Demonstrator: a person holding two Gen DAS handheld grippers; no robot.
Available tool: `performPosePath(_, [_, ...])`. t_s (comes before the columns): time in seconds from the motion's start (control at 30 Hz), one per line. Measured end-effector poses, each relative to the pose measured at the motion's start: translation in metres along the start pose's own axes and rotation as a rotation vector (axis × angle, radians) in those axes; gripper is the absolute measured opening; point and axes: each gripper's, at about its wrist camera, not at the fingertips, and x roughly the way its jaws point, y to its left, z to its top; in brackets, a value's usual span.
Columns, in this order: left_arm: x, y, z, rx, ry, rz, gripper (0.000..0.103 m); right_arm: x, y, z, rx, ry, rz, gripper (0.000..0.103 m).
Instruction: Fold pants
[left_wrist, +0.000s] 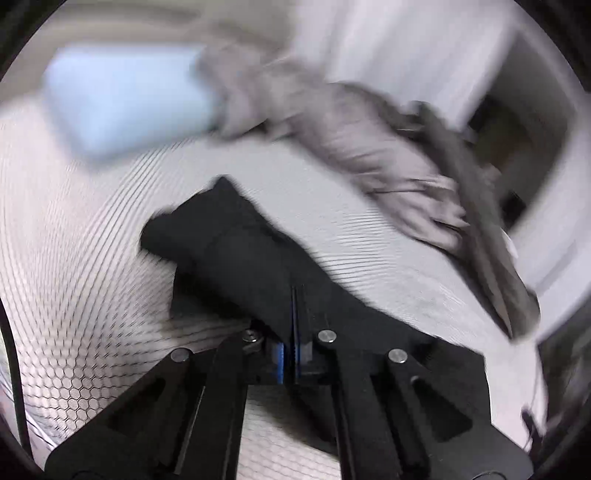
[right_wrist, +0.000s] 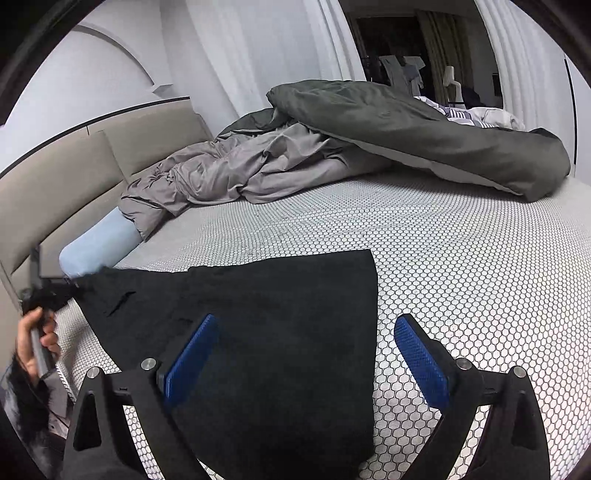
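My left gripper (left_wrist: 295, 314) is pinching, seemingly, the black pants (right_wrist: 258, 325); my right gripper (right_wrist: 306, 354) is hovering spread above them

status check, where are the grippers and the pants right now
Left gripper shut on black pants. Right gripper open, hovering above them. Pants partly spread on mattress. Grey duvet bunched behind, clear.

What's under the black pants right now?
The honeycomb-patterned mattress shows all round the black pants; whatever lies directly beneath the cloth is covered.
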Motion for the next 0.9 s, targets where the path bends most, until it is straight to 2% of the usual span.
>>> performPosePath(0.07, [-0.027,-0.057,-0.005,0.118,-0.044,-0.086,0.000,-0.003,0.000,0.001,0.001,-0.010,-0.016,0.098])
performPosePath(0.17, [-0.044,-0.135,-0.022,0.247,-0.034,-0.220,0.000,-0.006,-0.002,0.003,-0.012,-0.030,-0.030,0.098])
performPosePath(0.23, [-0.043,-0.192,-0.044,0.340,0.008,-0.324,0.001,-0.010,-0.005,0.005,-0.013,-0.035,-0.043,0.098])
performPosePath(0.3, [-0.035,-0.245,-0.078,0.414,0.092,-0.434,0.001,-0.016,-0.014,0.007,0.006,-0.050,-0.072,0.098])
performPosePath(0.33, [-0.027,-0.265,-0.095,0.439,0.140,-0.472,0.005,-0.019,-0.020,0.008,0.021,-0.053,-0.085,0.098])
performPosePath(0.37, [-0.017,-0.283,-0.115,0.474,0.199,-0.513,0.019,-0.023,-0.028,0.009,0.044,-0.061,-0.095,0.098])
performPosePath(0.4, [-0.005,-0.299,-0.141,0.515,0.275,-0.555,0.029,-0.029,-0.036,0.009,0.066,-0.072,-0.103,0.098])
performPosePath(0.43, [0.007,-0.309,-0.162,0.534,0.340,-0.572,0.046,-0.032,-0.042,0.009,0.079,-0.075,-0.114,0.098])
performPosePath(0.53, [0.029,-0.319,-0.208,0.594,0.497,-0.601,0.049,-0.039,-0.060,0.004,0.075,-0.044,-0.164,0.098])
performPosePath(0.6, [0.022,-0.318,-0.218,0.643,0.522,-0.635,0.049,-0.039,-0.068,-0.002,0.070,-0.009,-0.176,0.098])
performPosePath(0.7, [0.005,-0.309,-0.198,0.672,0.412,-0.646,0.052,-0.038,-0.070,-0.008,0.062,0.039,-0.137,0.098])
performPosePath(0.77, [0.001,-0.294,-0.179,0.638,0.350,-0.608,0.065,-0.032,-0.069,-0.012,0.082,0.090,-0.037,0.097])
performPosePath(0.8, [0.005,-0.285,-0.165,0.604,0.312,-0.577,0.067,-0.027,-0.069,-0.013,0.097,0.110,0.007,0.094])
performPosePath(0.87, [0.015,-0.264,-0.146,0.546,0.277,-0.509,0.069,-0.015,-0.067,-0.018,0.143,0.189,0.135,0.071])
performPosePath(0.9, [0.025,-0.249,-0.136,0.517,0.269,-0.451,0.069,-0.010,-0.066,-0.020,0.159,0.213,0.169,0.068])
